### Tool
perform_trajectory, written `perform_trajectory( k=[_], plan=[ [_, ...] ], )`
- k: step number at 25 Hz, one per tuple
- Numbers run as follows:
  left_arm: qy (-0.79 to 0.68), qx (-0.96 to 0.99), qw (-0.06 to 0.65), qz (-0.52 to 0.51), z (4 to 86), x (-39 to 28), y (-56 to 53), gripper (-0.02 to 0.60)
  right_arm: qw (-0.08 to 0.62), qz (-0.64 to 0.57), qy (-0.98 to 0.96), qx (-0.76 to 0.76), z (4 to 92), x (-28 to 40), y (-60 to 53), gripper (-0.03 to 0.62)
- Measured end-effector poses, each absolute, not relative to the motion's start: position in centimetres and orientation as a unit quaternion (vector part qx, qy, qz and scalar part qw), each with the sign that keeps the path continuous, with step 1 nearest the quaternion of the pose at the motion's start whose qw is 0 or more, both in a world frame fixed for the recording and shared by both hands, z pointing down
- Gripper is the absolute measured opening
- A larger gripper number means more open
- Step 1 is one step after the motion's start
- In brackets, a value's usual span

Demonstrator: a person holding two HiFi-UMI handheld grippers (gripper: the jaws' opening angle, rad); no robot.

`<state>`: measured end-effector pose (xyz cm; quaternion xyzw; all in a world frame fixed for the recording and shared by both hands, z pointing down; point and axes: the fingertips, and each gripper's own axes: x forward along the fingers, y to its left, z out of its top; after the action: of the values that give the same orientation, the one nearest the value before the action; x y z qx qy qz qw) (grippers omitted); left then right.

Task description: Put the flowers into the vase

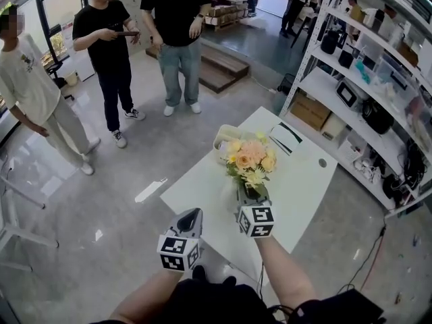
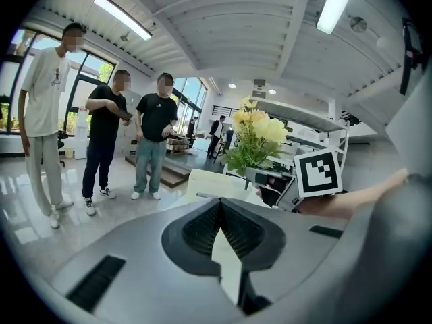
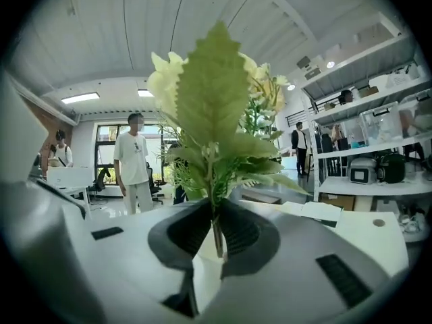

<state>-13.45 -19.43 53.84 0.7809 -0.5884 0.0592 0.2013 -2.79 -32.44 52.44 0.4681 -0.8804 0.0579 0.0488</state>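
While seemingly clamped — flowers, right gripper

Reaches both forearms forward from the head view's bottom edge. Clamps the right gripper on the stem of the flowers, pointing roughly level, marker cube facing up. Holds the left gripper just beside it, jaws pressed together on nothing.
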Motion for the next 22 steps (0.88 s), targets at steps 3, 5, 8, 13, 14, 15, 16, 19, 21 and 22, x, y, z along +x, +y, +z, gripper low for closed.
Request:
perform_trajectory(
  k=[3, 5, 8, 13, 14, 15, 16, 19, 21, 22],
  plan=[
    [-0.587, 0.781, 0.203, 0.059, 54.0, -13.3, -19.7, 0.005, 0.072, 0.068, -0.880, 0.464, 53.6, -2.8, -32.6, 0.044],
    [-0.586, 0.782, 0.204, 0.058, 54.0, -13.2, -19.8, 0.006, 0.091, 0.076, -0.882, 0.456, 54.4, -3.1, -32.7, 0.046],
    [-0.584, 0.784, 0.204, 0.058, 54.0, -13.0, -20.0, 0.006, 0.115, 0.089, -0.883, 0.447, 55.6, -3.1, -32.7, 0.048],
    [-0.583, 0.785, 0.203, 0.057, 53.9, -12.8, -20.2, 0.006, 0.136, 0.097, -0.884, 0.436, 56.2, -3.3, -32.7, 0.049],
    [-0.582, 0.785, 0.203, 0.057, 53.9, -12.8, -20.3, 0.006, 0.139, 0.099, -0.884, 0.434, 56.2, -3.4, -32.8, 0.049],
    [-0.582, 0.786, 0.203, 0.057, 53.8, -12.8, -20.3, 0.006, 0.142, 0.100, -0.884, 0.433, 56.2, -3.4, -32.8, 0.051],
    [-0.581, 0.786, 0.204, 0.057, 53.8, -12.7, -20.4, 0.006, 0.144, 0.101, -0.884, 0.432, 56.2, -3.4, -32.8, 0.051],
    [-0.578, 0.789, 0.202, 0.056, 53.6, -12.3, -20.5, 0.006, 0.146, 0.102, -0.884, 0.431, 56.1, -3.3, -32.8, 0.058],
    [-0.577, 0.790, 0.201, 0.056, 53.7, -12.1, -20.5, 0.005, 0.148, 0.100, -0.884, 0.432, 56.2, -3.2, -32.7, 0.064],
    [-0.577, 0.790, 0.201, 0.056, 53.7, -12.1, -20.4, 0.006, 0.150, 0.098, -0.884, 0.432, 56.2, -3.2, -32.6, 0.066]
  ],
)
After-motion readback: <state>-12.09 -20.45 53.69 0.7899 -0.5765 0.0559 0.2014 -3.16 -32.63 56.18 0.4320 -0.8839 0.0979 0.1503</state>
